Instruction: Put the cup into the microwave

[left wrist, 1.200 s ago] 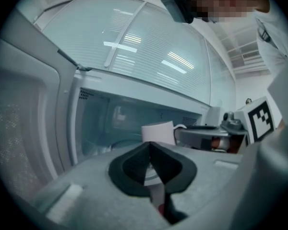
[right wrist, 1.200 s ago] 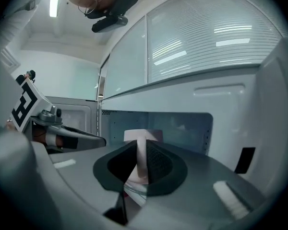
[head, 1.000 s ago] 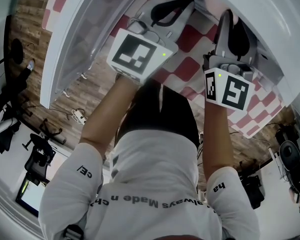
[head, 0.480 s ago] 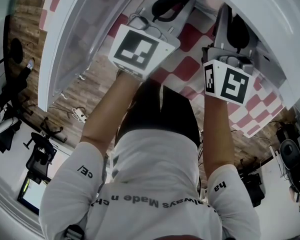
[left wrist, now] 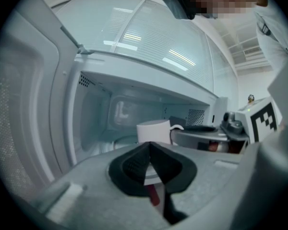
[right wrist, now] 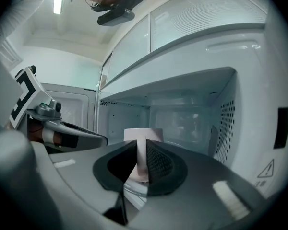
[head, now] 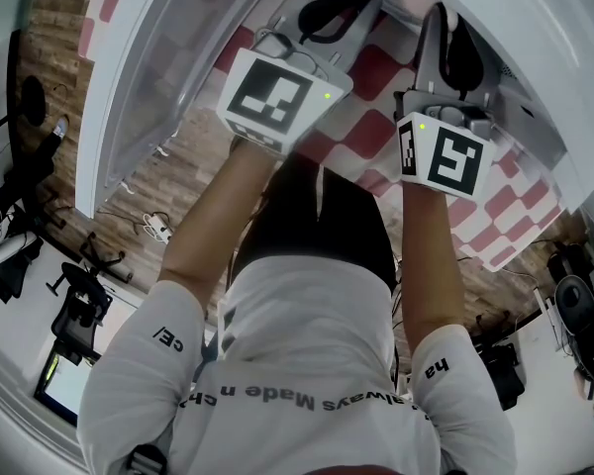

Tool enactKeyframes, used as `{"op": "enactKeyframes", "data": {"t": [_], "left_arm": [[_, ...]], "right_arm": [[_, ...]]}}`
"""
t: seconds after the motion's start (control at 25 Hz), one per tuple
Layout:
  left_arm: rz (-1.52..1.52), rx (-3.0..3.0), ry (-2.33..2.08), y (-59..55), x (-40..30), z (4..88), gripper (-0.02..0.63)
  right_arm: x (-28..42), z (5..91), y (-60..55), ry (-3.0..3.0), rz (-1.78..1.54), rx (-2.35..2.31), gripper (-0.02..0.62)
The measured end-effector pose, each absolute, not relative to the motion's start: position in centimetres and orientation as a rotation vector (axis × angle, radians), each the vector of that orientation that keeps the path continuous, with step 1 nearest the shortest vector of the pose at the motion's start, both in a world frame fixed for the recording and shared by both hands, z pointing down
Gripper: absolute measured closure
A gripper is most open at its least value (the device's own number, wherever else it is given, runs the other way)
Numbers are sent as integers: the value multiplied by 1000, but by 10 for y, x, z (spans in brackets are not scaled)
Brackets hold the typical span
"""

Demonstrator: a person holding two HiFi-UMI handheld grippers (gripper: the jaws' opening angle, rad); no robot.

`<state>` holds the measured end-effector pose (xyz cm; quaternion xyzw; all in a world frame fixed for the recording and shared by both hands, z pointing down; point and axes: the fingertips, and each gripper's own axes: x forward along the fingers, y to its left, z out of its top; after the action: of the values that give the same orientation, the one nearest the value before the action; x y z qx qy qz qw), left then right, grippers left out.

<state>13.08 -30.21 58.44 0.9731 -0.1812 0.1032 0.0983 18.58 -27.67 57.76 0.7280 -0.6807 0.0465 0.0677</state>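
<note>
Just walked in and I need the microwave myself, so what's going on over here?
A person is loading a white cup into the open microwave using two handheld grippers. The right gripper is closed on the cup's handle, with the cup already inside the cavity; whether it rests on the floor yet isn't clear. The left gripper is shut and empty, held at the opening beside it.

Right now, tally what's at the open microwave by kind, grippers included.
Cup: 1
Microwave: 1
Grippers: 2, the left gripper and the right gripper
Total: 4
</note>
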Motion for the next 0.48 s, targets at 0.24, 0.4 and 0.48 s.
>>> {"op": "enactKeyframes", "data": {"t": [0.24, 0.4, 0.48], "left_arm": [[311, 2878, -541, -299, 126, 580, 603], [322, 2878, -540, -297, 122, 577, 602], [327, 2878, -542, -296, 119, 576, 603]], "right_arm": [[182, 600, -270, -2026, 284, 2166, 551], [180, 604, -267, -2013, 319, 2153, 548], [180, 604, -268, -2011, 328, 2150, 546]]}}
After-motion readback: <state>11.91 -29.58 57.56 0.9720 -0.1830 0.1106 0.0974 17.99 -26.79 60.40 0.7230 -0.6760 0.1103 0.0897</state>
